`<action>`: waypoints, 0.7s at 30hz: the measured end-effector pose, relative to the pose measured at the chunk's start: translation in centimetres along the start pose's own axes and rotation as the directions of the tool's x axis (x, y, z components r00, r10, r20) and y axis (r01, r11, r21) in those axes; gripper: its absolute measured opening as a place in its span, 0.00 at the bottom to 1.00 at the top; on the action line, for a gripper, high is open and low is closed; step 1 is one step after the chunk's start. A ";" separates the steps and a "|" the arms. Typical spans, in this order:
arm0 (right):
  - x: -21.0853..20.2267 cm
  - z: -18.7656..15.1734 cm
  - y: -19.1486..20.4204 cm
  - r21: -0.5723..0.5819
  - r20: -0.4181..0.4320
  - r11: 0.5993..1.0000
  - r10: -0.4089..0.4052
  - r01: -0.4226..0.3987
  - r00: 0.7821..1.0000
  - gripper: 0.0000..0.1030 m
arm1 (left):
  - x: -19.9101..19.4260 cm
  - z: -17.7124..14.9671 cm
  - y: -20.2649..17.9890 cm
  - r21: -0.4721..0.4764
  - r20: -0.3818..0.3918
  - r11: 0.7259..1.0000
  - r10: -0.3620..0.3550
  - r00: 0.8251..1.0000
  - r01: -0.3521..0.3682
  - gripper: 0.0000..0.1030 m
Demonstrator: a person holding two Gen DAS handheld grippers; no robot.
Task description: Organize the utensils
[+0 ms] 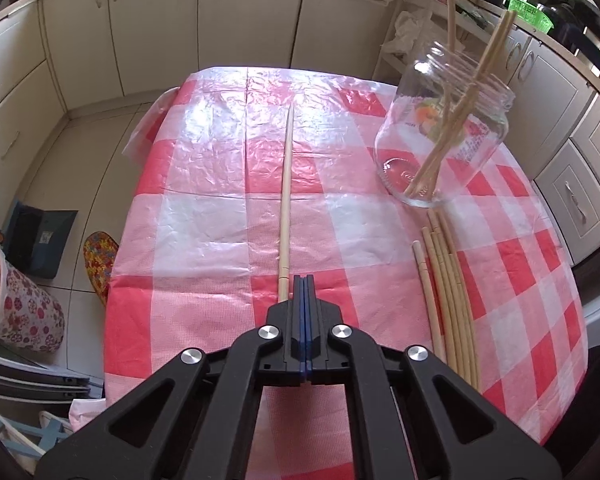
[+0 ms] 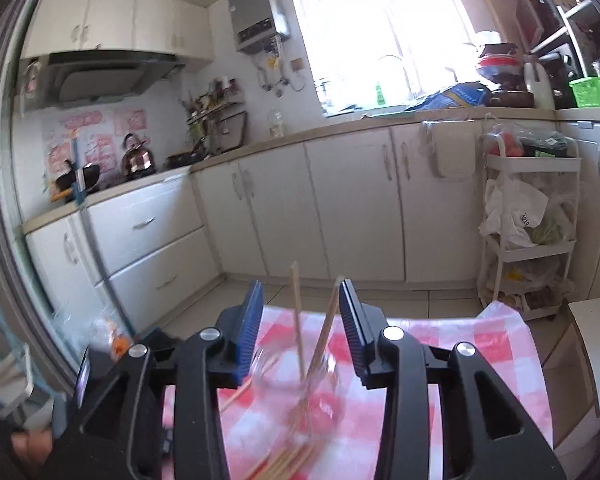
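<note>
Chopsticks are the business at hand, and in the left wrist view they fall into three lots. One single chopstick [image 1: 285,196] runs away from the left gripper [image 1: 303,280], whose jaws are pressed together on its near end; the stick stretches out over the checked tablecloth [image 1: 204,216]. A loose bundle [image 1: 446,280] of about six lies flat on the cloth to the right, just in front of the glass jar [image 1: 444,136]. The jar stands near the table's right edge with roughly five sticks in it [image 1: 452,120], leaning and poking out past the rim. A colourful label shows through the glass, with small red print too fine to read. Beyond the table are cream cabinets [image 1: 160,24], a green basket [image 1: 528,14] on the counter, and a floral-patterned bag [image 1: 24,312] on the floor at the left.

From the right wrist view, blurred by motion, the right gripper [image 2: 300,328] has its blue pads spread apart, nothing pressed between them. Below and between them sits the jar [image 2: 312,384], with two sticks [image 2: 298,312] rising clearly up through the gap; more lie blurred at the bottom edge. Behind are a white trolley [image 2: 528,240] with a plastic bag, a kettle [image 2: 138,158] on the stove, a bright window [image 2: 384,28] and the green basket [image 2: 592,90].
</note>
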State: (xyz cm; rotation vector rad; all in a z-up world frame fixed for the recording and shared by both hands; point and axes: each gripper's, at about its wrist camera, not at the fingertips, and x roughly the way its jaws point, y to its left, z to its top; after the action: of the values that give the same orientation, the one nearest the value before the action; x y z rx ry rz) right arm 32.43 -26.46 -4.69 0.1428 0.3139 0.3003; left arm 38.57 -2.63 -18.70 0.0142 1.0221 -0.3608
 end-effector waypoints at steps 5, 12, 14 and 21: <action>-1.0 -4.4 3.6 -0.221 -0.180 0.965 0.102 -0.141 0.978 0.47 | -4.4 0.1 -1.0 0.093 0.013 0.996 0.006 1.000 -0.008 0.00; -1.3 -7.9 5.3 -0.233 -0.342 0.946 0.135 -0.224 0.930 0.52 | -5.8 0.6 -1.8 0.278 -0.016 0.961 -0.004 1.000 0.008 0.02; -2.1 -7.9 4.3 -0.152 -0.326 0.968 0.142 -0.200 0.935 0.55 | -4.1 1.1 -2.4 0.421 -0.020 0.907 0.008 1.000 0.001 0.19; -4.8 -9.6 0.3 0.030 -0.290 0.994 0.110 -0.106 0.951 0.58 | -2.3 -2.3 -6.1 0.949 0.305 0.044 0.135 0.943 -0.313 0.53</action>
State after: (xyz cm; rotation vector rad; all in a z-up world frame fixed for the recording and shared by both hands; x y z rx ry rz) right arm 24.91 -26.75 -12.31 0.1293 0.6026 0.4290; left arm 33.74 -7.33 -16.99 1.4567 0.3974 -0.7168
